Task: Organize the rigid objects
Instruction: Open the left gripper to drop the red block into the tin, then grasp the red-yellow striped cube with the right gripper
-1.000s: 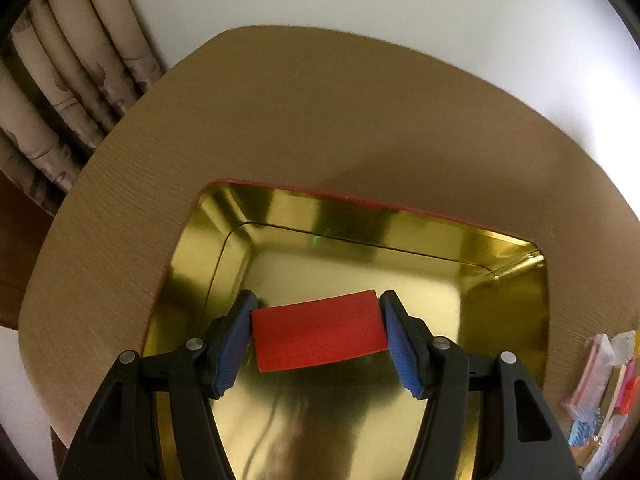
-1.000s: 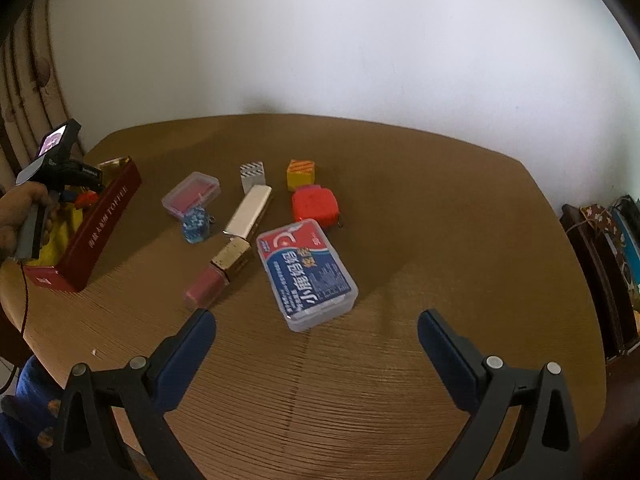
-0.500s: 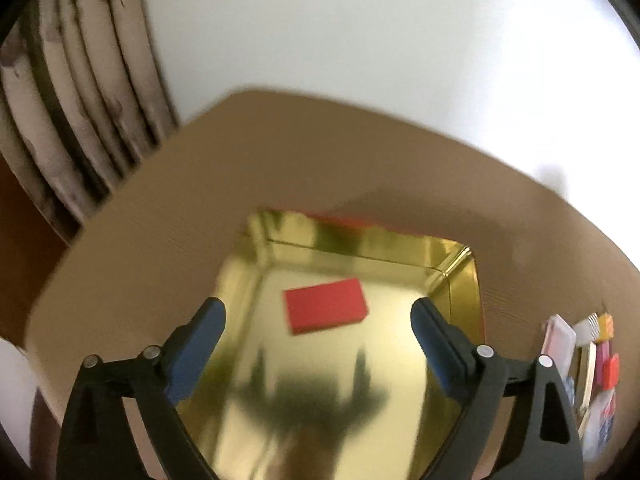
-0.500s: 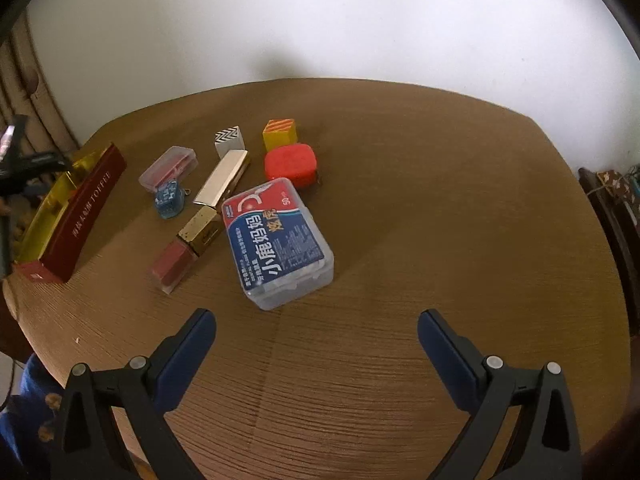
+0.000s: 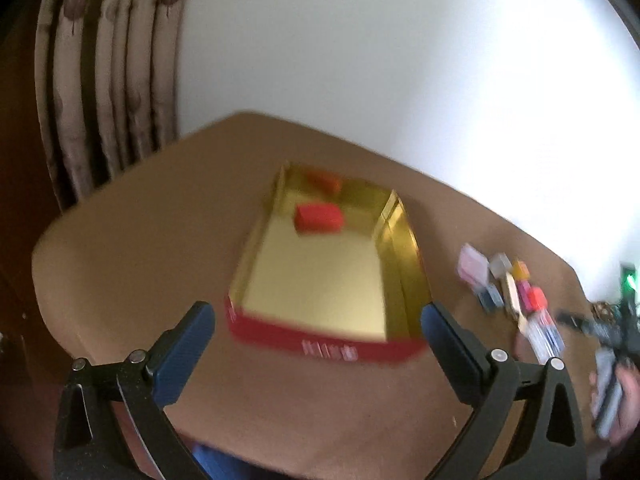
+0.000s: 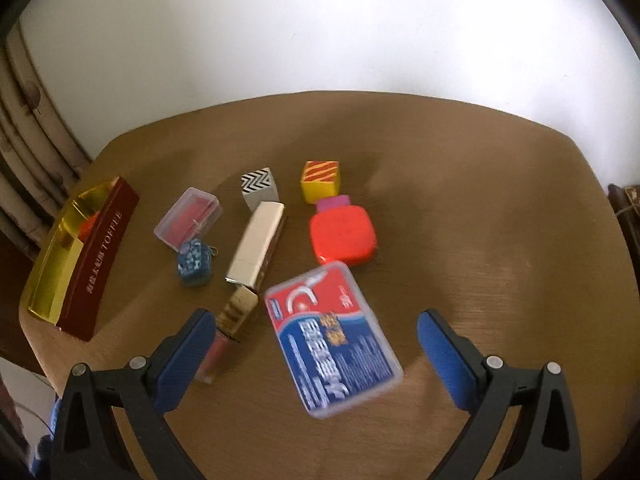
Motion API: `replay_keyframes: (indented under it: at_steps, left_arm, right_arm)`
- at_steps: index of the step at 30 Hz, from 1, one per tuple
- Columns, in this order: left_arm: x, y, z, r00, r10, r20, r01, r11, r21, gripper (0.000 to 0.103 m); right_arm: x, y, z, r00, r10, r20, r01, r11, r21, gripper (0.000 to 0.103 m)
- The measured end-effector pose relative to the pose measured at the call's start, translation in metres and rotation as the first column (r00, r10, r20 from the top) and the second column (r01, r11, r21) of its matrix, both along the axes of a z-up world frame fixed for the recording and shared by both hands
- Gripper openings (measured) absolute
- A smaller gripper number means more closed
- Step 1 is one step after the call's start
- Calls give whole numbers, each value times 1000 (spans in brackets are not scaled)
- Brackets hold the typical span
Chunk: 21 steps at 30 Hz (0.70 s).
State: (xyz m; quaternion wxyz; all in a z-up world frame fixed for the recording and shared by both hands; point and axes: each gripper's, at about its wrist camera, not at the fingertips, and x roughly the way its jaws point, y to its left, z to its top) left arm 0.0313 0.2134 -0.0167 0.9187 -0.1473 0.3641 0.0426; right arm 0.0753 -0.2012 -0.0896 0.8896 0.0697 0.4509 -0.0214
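**Desk:** What has changed on your left side?

**Operator:** A second ago my left gripper [image 5: 318,330] was clamped on the red block [image 5: 319,218] low inside the gold-lined tin [image 5: 404,264]. Now the block lies on the tin's floor near the far wall, its reflection glowing in the gold behind it. My jaws are opening wide with nothing between them, and I see the whole tin from further back, red front wall and all. The view is blurred.

**Desk:** And the right?

**Operator:** My right gripper [image 6: 316,336] is spread wide and empty, same as before, but it has closed in on the pile. The red-and-blue plastic case [image 6: 332,340] sat well ahead of the fingers a second ago; now it lies between the blue pads [image 6: 444,348], touching neither.

**Desk:** The rest of the pile?

**Operator:** Unmoved on the table [image 6: 480,200]. Red tape measure [image 6: 343,236] just beyond the case, yellow striped cube [image 6: 321,182] and zigzag cube [image 6: 259,186] behind it. The gold tube [image 6: 256,246] runs diagonally, a clear box [image 6: 188,218] and blue charm [image 6: 194,262] to its left. The tin [image 6: 100,256] stands at the left edge. From the left camera I also catch a hand [image 5: 618,396] holding the other gripper at far right.
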Motion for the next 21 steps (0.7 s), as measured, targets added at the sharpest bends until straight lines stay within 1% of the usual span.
replay_keyframes:
  at_steps: [2,3,4,5,6,8,9,11,13,14,15,16,17,19,20,21]
  left_arm:
    - [-7,-7,-5,1000,-6,-25,6,1000,-25,102]
    - [-10,-8,-6,1000,-16,-25,14,999,-51,102]
    - [-12,-11,-6,999,-28,-17,27,998,-62,102]
    - [-13,-14,-5,999,-39,-9,38,998,-54,102]
    - [-13,-17,-4,999,-46,-9,46,999,-22,102]
    - [-19,-20,-3,999,-43,6,43,999,8,102]
    - [-20,-22,-3,999,-41,18,41,999,2,102]
    - [-19,-21,-3,999,-48,12,48,999,-17,102]
    - [-18,-17,-5,999,-41,8,41,999,-28,102]
    - [-17,-16,-6,999,-45,0,45,998,-35,102]
    - [-17,-13,-9,999,-47,-13,46,998,-42,102]
    - [-16,-12,-10,999,-42,-19,41,998,-49,102]
    - [-16,-10,-13,999,-41,-26,39,998,-58,102]
    - [-13,-8,-16,998,-42,-44,39,997,-71,102]
    - [-13,-8,-17,998,-37,-45,34,997,-72,102]
    - [-13,-8,-17,998,-36,-44,32,997,-72,102]
  right_arm:
    - [20,5,7,1000,-13,25,15,996,-89,103]
    - [29,4,8,999,-27,21,29,996,-86,103]
    - [39,2,8,999,-43,8,43,997,-61,103]
    - [50,-1,9,998,-59,-5,59,998,-26,103]
    - [62,-4,9,997,-77,-13,77,997,-8,103]
    - [86,-5,6,991,-126,-48,123,991,-51,103]
    - [93,-5,4,990,-127,-58,124,991,-50,103]
    - [108,-9,1,989,-127,-77,126,992,-23,103]
    - [121,-17,-2,980,-178,-91,179,984,9,103]
    - [125,-19,-4,978,-186,-97,190,981,30,102]
    - [130,-20,-7,976,-187,-107,193,980,46,99]
    - [134,-21,-11,975,-185,-127,191,981,44,89]
    - [138,-20,-15,973,-178,-145,185,982,36,76]
    - [142,-18,-21,973,-160,-163,165,986,16,66]
    - [144,-17,-23,973,-160,-168,162,987,4,58]
    - [143,-17,-24,972,-162,-171,163,987,-5,52]
